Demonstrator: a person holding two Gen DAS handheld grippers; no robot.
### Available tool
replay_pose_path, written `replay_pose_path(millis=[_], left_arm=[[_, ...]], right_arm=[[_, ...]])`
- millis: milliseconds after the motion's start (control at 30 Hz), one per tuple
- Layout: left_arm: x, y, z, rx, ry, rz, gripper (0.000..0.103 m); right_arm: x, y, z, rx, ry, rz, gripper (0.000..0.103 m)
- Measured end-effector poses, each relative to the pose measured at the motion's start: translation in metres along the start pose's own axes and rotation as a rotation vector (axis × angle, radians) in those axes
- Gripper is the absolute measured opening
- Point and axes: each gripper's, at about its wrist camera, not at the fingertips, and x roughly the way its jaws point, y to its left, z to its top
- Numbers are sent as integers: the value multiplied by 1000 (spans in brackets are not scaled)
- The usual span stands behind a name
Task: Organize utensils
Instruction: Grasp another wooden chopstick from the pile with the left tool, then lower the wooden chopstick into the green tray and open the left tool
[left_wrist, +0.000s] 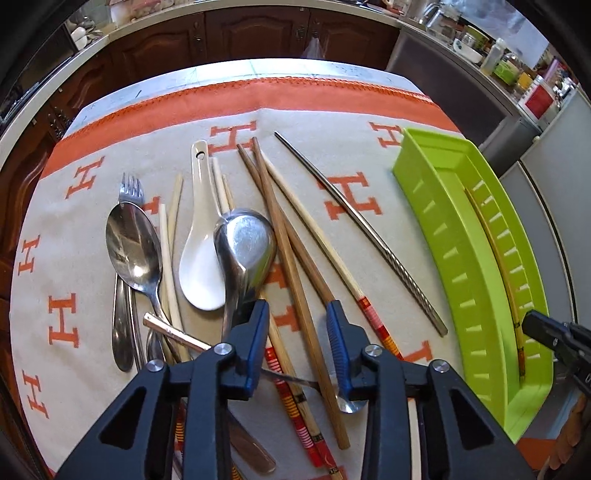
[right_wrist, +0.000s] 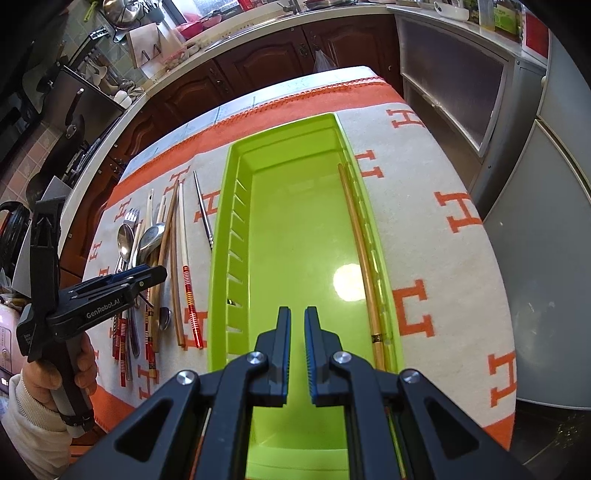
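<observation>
- My left gripper (left_wrist: 297, 347) has its jaws partly apart, straddling the brown chopsticks (left_wrist: 291, 258) in the pile; I cannot see the pads pressing on anything.
- My right gripper (right_wrist: 297, 354) has its jaws nearly together and empty, hovering over the near end of the green tray (right_wrist: 221, 236), probably waiting out of the way.
- The utensils lie jumbled on the cloth-covered surface (left_wrist: 74, 229) left of the tray: a steel spoon (left_wrist: 135, 247), a white soup spoon (left_wrist: 201, 266), a fork (left_wrist: 131, 190) and a metal chopstick (left_wrist: 354, 229).
- Two chopsticks (right_wrist: 364, 266) already lie along the tray's right wall, so I judge sorting has barely begun.
</observation>
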Motion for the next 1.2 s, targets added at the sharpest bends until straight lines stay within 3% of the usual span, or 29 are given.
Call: replay_pose_path(millis=[200, 333, 400, 500, 700, 833, 900, 1033, 1200], left_arm=[[7, -4, 10, 8, 11, 69, 20], [12, -19, 16, 73, 34, 143, 13], [18, -26, 15, 97, 74, 145, 9], [18, -36, 16, 136, 67, 168, 6], [-6, -20, 19, 7, 63, 71, 4], [-37, -21, 12, -26, 43, -35, 4], [-58, -32, 10, -26, 46, -126, 4], [-86, -69, 9, -7, 26, -240, 4], [-85, -123, 15, 26, 18, -290, 4]], right_arm=[[3, 1, -1, -2, 4, 1, 7], [4, 2, -2, 0, 8, 3, 7], [4, 2, -3, 2, 8, 3, 7], [4, 2, -4, 2, 7, 2, 7], [-2, -5, -5, 25, -7, 12, 7], [-9, -10, -5, 42, -28, 22, 7], [-13, -12, -4, 52, -37, 25, 7], [-21, -15, -3, 73, -60, 34, 7], [-37, -19, -1, 102, -96, 34, 7]])
